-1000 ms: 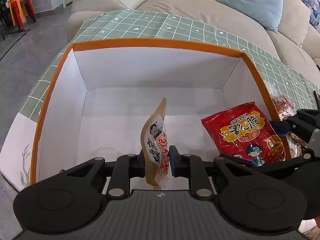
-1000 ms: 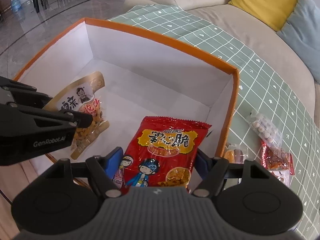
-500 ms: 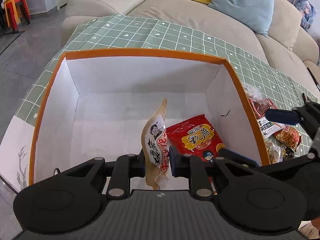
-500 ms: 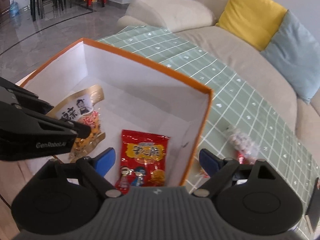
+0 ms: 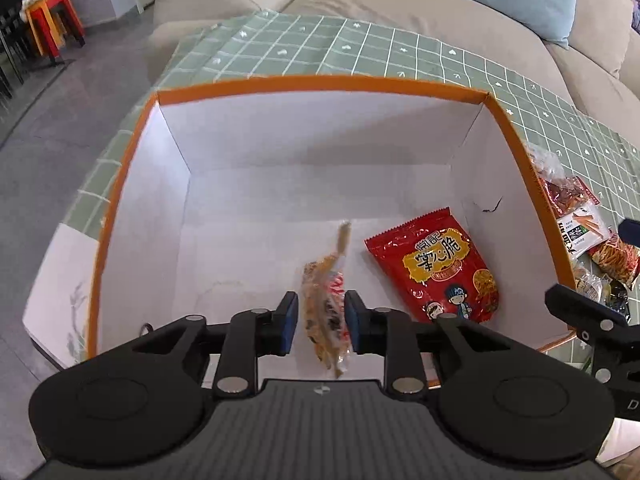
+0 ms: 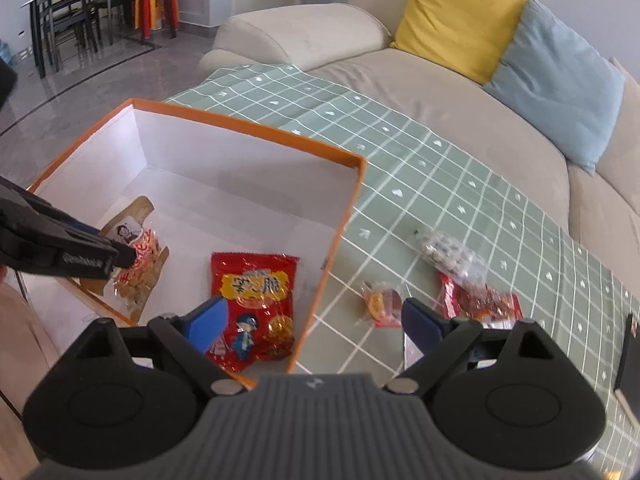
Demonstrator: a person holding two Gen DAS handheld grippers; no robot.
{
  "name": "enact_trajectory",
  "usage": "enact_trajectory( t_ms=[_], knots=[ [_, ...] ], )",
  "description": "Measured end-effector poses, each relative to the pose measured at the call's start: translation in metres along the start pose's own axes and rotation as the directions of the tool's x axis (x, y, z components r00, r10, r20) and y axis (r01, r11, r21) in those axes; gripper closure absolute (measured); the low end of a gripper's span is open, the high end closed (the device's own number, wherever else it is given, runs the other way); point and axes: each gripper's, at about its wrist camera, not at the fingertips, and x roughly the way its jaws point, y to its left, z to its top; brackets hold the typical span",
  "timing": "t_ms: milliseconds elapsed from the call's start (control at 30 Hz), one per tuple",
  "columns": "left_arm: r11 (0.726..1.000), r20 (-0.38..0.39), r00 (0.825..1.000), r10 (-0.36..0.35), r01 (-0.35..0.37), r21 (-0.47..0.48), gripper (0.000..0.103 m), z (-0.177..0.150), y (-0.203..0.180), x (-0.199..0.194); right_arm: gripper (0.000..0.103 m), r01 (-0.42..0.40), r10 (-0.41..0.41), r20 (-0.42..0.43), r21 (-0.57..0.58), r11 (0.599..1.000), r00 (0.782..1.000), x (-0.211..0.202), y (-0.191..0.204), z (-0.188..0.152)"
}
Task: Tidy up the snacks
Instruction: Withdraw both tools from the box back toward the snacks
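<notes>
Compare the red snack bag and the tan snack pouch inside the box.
The red foil snack bag lies flat, face up, on the floor of the orange-rimmed white box; the tan clear-windowed snack pouch stands on edge between the left tongs. The red bag looks wider and opaque; the pouch shows its contents. Both are inside the box.

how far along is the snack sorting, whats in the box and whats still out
Done: the red snack bag lies flat on the floor of the orange-rimmed box. In hand: the tan snack packet sits between the left gripper pads, which look parted, so it seems to be dropping in. Left: the small packets on the green tablecloth, near the open, empty right gripper.
</notes>
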Motion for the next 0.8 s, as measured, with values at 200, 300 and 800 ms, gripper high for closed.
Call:
enact_trajectory(
  t_ms=[200, 300, 800],
  knots=[
    [0.995, 0.093, 0.995, 0.023, -0.033, 0.097, 0.047, -0.001, -0.025, -0.025, 0.012, 0.012, -0.013, 0.004, 0.059, 0.998, 1.000, -0.008, -0.020, -0.016],
    [0.986, 0.154, 0.988, 0.023, -0.048, 0.161, 0.036, -0.004, -0.041, -0.038, 0.012, 0.018, -0.019, 0.011, 0.103, 0.995, 1.000, -0.015, -0.033, -0.026],
    [0.950, 0.309, 0.941, -0.136, 0.035, 0.311, 0.030, -0.024, -0.119, -0.089, 0.009, 0.073, -0.095, 0.059, 0.294, 0.953, 0.994, -0.065, -0.097, -0.080]
  ],
)
